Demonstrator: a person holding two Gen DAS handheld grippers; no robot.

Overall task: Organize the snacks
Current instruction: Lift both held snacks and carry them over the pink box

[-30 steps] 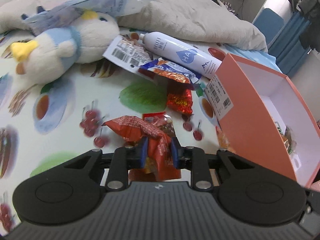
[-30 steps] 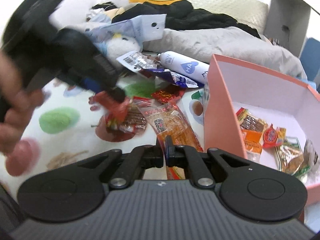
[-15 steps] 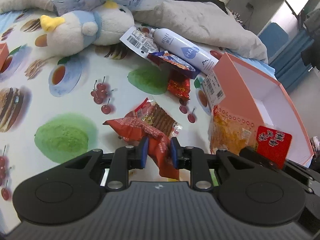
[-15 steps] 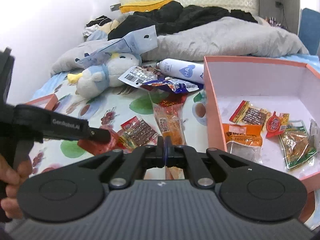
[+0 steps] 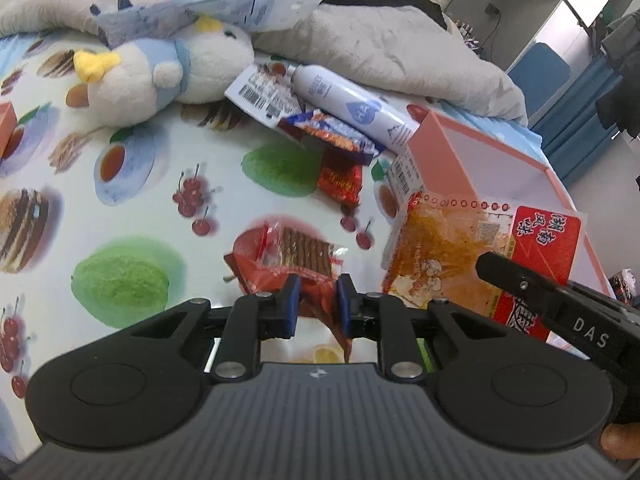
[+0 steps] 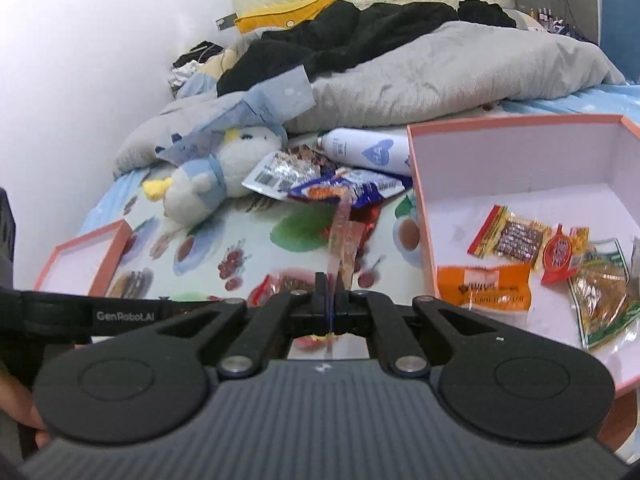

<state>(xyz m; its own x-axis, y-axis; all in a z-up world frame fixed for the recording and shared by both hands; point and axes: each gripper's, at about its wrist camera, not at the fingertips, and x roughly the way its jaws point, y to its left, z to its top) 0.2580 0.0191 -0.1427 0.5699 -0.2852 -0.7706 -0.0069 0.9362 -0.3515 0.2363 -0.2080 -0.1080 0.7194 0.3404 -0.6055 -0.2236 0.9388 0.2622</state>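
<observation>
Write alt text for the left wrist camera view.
The left gripper pinches a red snack packet above a fruit-print sheet. To the right, the right gripper holds an orange snack bag beside a pink box.

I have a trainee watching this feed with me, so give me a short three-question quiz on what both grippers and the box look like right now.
1. True or false: the left gripper has its jaws shut on a red snack packet.
2. What does the right gripper hold? A) the white bottle B) a flat orange snack packet C) the plush bird
3. Fill in: the pink box already holds ____ snacks.

Key:
1. True; the left jaws have just been closing, with the red packet between them.
2. B; the white bottle and plush bird lie on the bed.
3. Several.
</observation>
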